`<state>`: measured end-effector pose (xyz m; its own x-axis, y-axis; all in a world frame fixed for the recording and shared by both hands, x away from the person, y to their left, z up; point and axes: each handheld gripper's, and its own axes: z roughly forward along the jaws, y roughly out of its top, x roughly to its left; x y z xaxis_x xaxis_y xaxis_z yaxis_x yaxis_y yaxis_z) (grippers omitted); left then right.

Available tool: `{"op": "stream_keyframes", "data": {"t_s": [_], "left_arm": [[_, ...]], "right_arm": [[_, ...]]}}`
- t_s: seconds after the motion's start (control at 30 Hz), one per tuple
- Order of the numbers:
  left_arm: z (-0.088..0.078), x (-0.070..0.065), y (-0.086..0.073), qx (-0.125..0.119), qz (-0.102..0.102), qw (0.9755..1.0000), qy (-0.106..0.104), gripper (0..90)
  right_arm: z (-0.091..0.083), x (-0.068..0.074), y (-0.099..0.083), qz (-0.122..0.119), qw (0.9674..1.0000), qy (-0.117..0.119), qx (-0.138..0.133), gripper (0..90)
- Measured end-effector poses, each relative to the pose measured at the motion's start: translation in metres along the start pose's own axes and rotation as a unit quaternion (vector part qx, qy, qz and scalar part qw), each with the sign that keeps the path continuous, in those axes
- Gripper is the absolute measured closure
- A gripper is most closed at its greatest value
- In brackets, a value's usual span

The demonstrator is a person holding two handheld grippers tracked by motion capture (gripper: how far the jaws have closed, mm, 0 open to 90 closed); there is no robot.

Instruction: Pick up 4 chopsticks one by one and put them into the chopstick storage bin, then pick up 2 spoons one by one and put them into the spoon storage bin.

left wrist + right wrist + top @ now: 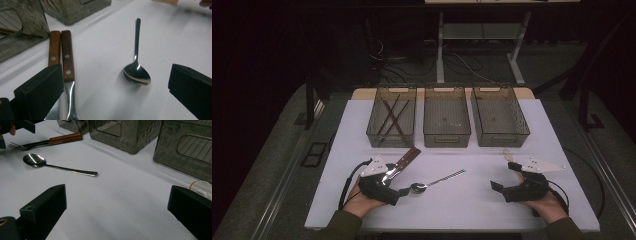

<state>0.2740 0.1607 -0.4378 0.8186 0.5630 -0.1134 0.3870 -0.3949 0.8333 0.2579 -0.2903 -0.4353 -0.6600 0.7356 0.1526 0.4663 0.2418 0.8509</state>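
White tabletop is spread under both tongs. The left tongs (pixel 115 87) are held released, wide apart, with the spoon (pixel 137 72) lying between the jaws, its bowl nearest them. Two wooden-handled pieces (pixel 67 62) lie just beside the left jaw and could be nudged or pinched along with it. The right tongs (pixel 117 212) rest released, well apart from the spoon.

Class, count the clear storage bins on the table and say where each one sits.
3, in a row along the table's far edge: left bin holding chopsticks, middle bin, right bin.
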Motion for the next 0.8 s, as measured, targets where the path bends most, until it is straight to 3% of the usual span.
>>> {"op": "stream_keyframes", "data": {"t_s": [0.37, 0.8], "left_arm": [[-0.002, 0.0, 0.001, 0.002, 0.012, 0.9999, -0.011, 0.0], [0.0, 0.0, 0.001, 0.014, 0.009, 0.9996, -0.021, 0.6]], "right_arm": [[-0.013, -0.006, 0.008, -0.002, 0.9998, -0.014, 0.012, 1.8], [-0.021, -0.022, 0.013, 0.004, 0.9983, -0.047, 0.034, 4.7]]}}
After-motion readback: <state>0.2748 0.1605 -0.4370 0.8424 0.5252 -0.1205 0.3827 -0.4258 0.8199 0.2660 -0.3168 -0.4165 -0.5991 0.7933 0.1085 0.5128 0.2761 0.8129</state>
